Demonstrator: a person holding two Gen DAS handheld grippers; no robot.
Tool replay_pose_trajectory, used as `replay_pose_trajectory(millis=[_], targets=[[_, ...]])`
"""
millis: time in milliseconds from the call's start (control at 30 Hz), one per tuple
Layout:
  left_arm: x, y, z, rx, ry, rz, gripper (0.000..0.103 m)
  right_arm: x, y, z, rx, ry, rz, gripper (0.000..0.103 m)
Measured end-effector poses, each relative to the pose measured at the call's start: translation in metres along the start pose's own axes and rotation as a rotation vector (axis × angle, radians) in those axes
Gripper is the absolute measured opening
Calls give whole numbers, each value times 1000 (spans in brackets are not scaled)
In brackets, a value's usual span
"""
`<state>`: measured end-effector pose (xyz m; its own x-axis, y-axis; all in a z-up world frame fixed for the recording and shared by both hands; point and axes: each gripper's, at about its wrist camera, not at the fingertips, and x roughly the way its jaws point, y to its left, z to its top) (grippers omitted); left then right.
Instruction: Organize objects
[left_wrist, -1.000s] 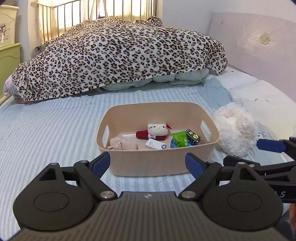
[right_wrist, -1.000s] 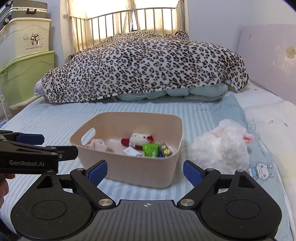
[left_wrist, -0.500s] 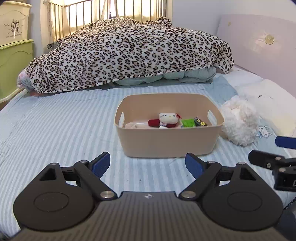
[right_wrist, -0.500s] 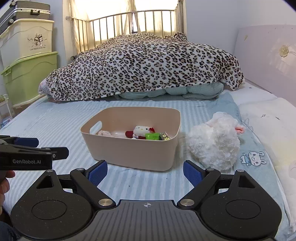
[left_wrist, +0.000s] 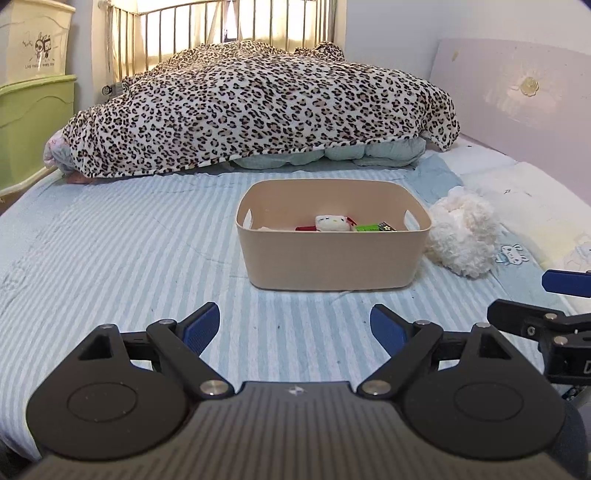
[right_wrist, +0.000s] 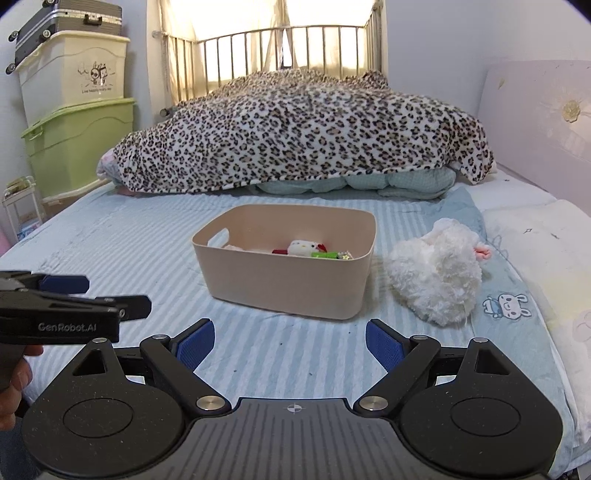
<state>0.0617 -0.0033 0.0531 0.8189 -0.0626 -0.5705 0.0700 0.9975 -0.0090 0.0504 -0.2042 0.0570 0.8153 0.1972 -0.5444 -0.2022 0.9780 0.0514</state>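
Observation:
A beige plastic bin (left_wrist: 332, 258) (right_wrist: 288, 284) stands on the striped bed. Inside lie a white and red plush toy (left_wrist: 331, 223) (right_wrist: 303, 248), a green packet (left_wrist: 365, 228) and other small items, mostly hidden by the wall. A fluffy white plush (left_wrist: 461, 236) (right_wrist: 436, 277) lies on the bed just right of the bin. My left gripper (left_wrist: 295, 326) is open and empty, well in front of the bin. My right gripper (right_wrist: 290, 341) is open and empty, also short of the bin. Each gripper shows at the edge of the other's view.
A leopard-print blanket (left_wrist: 258, 110) is heaped across the far side of the bed. Storage boxes (right_wrist: 74, 122) stand stacked at the left wall. A pale headboard (right_wrist: 546, 122) and a pillow (right_wrist: 535, 236) are on the right.
Both grippers have drawn back from the bin, which now looks smaller and farther away. Both stay open and empty.

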Motion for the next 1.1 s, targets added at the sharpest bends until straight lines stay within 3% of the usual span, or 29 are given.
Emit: replay_pose_trajectory(millis=[233, 533, 1100], targets=[[-25, -4, -11, 15, -27, 13, 92, -14, 4, -8, 7, -11, -5, 90], [-49, -11, -30, 14, -41, -26, 92, -31, 12, -19, -11, -12, -23, 90], [-76, -8, -39, 5, -61, -49, 92, -55, 22, -28, -14, -12, -10, 90]])
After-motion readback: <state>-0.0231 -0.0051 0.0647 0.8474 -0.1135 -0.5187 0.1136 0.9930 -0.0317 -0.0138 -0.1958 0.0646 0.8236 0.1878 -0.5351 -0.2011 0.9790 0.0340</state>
